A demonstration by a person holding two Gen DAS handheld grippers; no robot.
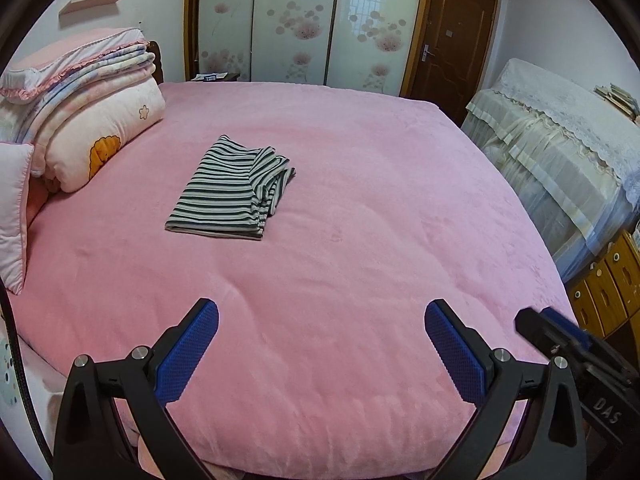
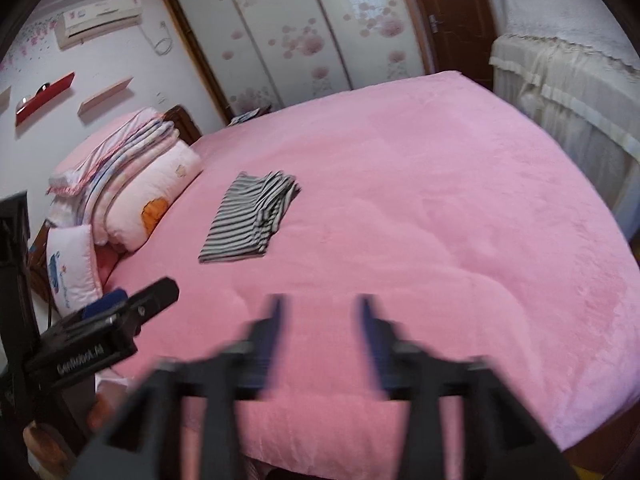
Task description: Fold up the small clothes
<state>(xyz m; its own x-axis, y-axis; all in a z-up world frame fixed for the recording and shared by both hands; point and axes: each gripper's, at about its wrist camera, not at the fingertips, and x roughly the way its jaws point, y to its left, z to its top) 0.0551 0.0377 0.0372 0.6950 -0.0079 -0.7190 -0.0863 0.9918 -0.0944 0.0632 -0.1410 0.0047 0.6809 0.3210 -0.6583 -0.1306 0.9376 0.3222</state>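
A small striped garment (image 1: 230, 192) in dark green and white lies folded into a rough rectangle on the pink bed (image 1: 360, 220), towards the pillows; the right wrist view shows the striped garment (image 2: 248, 216) too. My left gripper (image 1: 320, 320) hangs wide open over the near edge of the bed, well short of the garment, with nothing between its blue pads (image 1: 188, 356). My right gripper (image 2: 320, 312) is blurred, its jaws apart and empty above the pink cover. Each gripper shows at the edge of the other's view.
Folded quilts and pillows (image 1: 80, 120) are stacked at the head of the bed on the left. A lace-covered piece of furniture (image 1: 560, 152) stands along the right side, with wooden drawers (image 1: 608, 292) below it. A wardrobe with sliding doors (image 1: 300, 20) and a brown door (image 1: 452, 36) lie beyond.
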